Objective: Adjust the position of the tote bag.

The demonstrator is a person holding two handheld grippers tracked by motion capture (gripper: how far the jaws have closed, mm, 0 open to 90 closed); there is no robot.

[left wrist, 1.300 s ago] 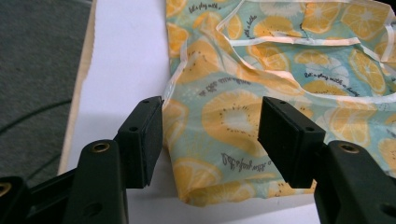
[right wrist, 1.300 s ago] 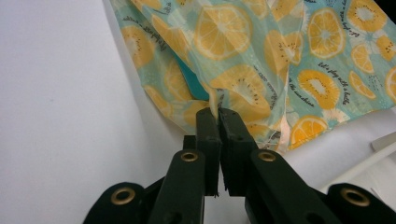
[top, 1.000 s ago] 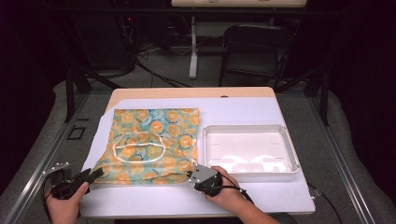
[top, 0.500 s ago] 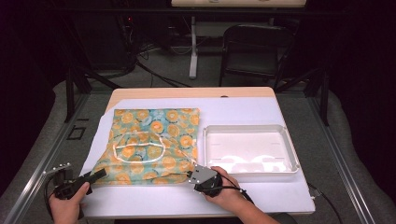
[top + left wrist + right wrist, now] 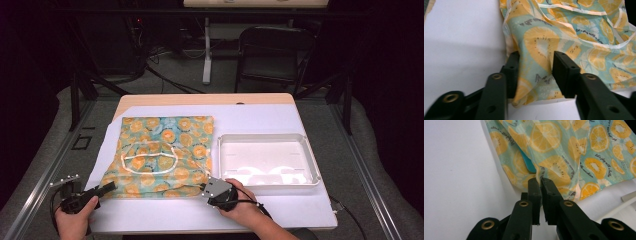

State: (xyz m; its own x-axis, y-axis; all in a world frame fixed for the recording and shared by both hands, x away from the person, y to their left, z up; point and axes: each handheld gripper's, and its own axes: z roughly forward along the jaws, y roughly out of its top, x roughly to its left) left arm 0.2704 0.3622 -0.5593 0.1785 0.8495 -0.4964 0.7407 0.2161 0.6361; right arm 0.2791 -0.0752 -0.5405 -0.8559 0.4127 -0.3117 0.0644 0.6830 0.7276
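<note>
Two grippers are set at the near edge of a lemon-print bag (image 5: 162, 155), which lies flat on the left half of the white desk (image 5: 280, 117), with an empty white tray (image 5: 312, 162) just beside it on the right. The left gripper (image 5: 535, 72) is placed at the bag's near left corner. Its fingers (image 5: 512, 71) have just been closing: a second ago they stood wide, and now they are roughly half shut, with a raised fold of the fabric between them. The fabric is bunched between the pads and seems to be touched on both sides, but a firm pinch cannot yet be confirmed. The right gripper (image 5: 540, 185) is at the near right corner, and its fingers (image 5: 533, 192) are nearly together, clamped on a thin pinch of the bag's edge, which rises out from between the pads. Neither hand appears to have shifted in the high view over the last second; the left opening alone has changed.

The step in hand is judged to be the securing of both near corners, so that the bag can be lifted, spread or folded. With the right corner already held, the left grip has to be completed before any lift is tried; otherwise the thin fabric may slip out on that side.
</note>
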